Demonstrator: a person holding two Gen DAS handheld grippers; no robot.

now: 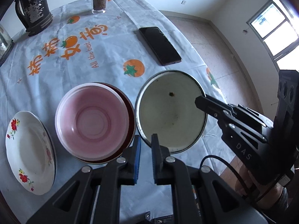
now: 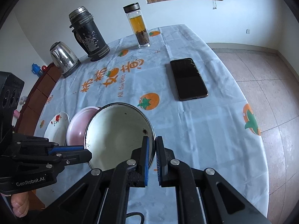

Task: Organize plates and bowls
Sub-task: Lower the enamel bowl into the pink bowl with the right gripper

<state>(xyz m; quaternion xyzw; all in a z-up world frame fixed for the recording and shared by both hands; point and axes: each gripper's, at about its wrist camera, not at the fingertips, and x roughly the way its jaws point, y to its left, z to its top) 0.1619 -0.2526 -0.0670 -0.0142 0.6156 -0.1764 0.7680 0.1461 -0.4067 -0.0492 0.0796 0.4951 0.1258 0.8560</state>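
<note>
Both grippers hold one white enamel bowl (image 1: pixel 171 112) by its rim, near the front edge of the table (image 2: pixel 214 130). The left gripper (image 1: pixel 145 145) has its blue pads pinched narrow on the near-left rim; the right gripper (image 2: pixel 151 145) has its pads clamped narrow on the opposite rim, one inside the bowl and one outside. The bowl looks tilted and seems to be lifted off the cloth, though I cannot tell for sure whether its base is clear of it.

Just beside it, further toward the left edge, a pink bowl (image 1: pixel 92 120) sits nested in a darker dish (image 1: pixel 129 115), already stacked. Next to that, near the left edge, lies a flowered plate (image 1: pixel 28 153); a second rim seems to peek from under it.

So, as I judge it, part of the sorting is done, and the white bowl is what remains, likely to go into the pink one.

Further back, a phone (image 2: pixel 188 79) lies toward the right edge. At the far edge stand a glass tea bottle (image 2: pixel 139 28), a worn black flask (image 2: pixel 88 35) and a steel kettle (image 2: pixel 63 58).
</note>
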